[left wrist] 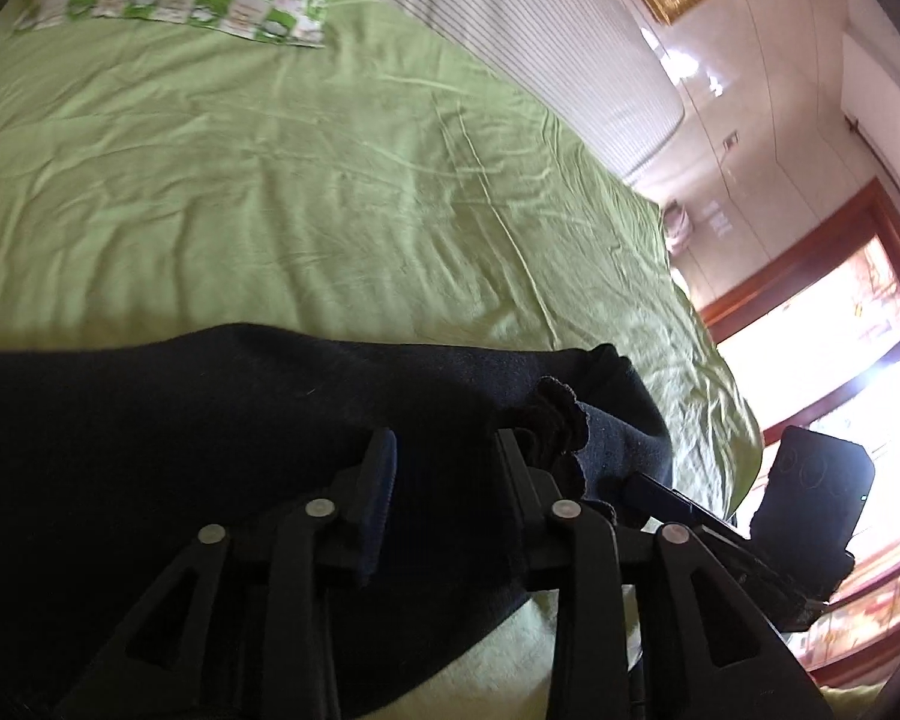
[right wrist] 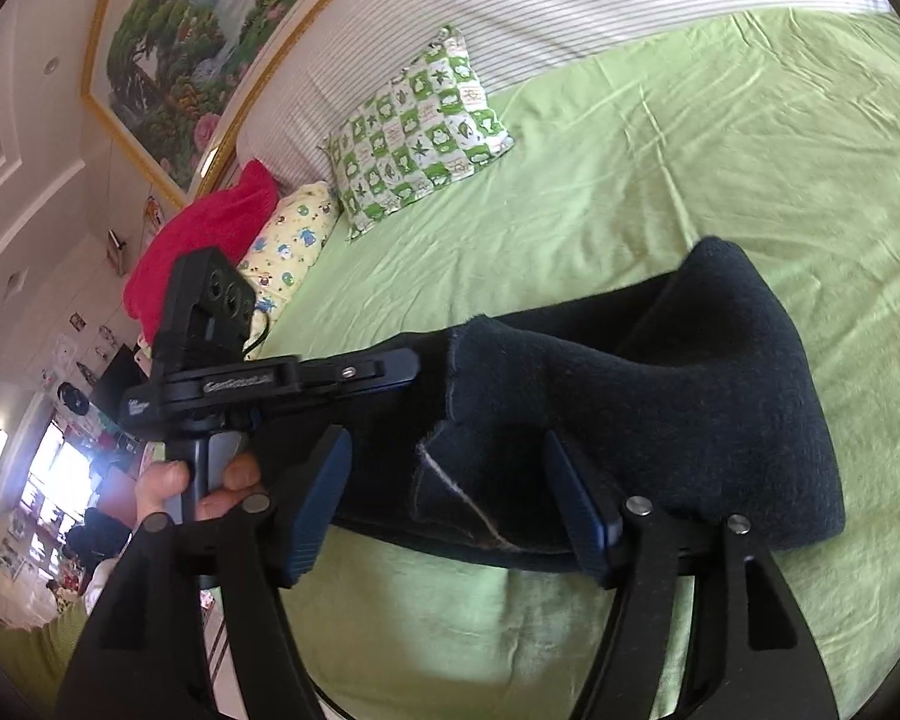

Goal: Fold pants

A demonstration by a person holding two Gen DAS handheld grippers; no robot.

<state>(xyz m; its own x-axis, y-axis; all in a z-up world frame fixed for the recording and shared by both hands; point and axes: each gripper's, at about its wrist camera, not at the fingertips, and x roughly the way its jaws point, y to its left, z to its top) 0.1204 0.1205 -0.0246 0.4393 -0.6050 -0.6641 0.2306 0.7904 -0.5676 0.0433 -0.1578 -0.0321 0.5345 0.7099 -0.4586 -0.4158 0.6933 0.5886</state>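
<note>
Two spread grippers, left gripper (left wrist: 444,450) and right gripper (right wrist: 450,474), straddle the dark pants (right wrist: 660,396) bunched on the green bed (right wrist: 630,180); close carelessly and you pinch only one layer, skewing the fold.

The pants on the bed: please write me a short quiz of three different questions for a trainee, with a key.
1. True or false: the dark pants lie on a green bedsheet.
2. Which is nearest to the green-and-white checked pillow? A. a blue towel B. a yellow cartoon-print pillow C. a laptop
3. Fill in: in the right wrist view, the right gripper has its jaws ____ with pants fabric between them.

Key: 1 true; 2 B; 3 open. The left gripper is also open over the cloth.
</note>
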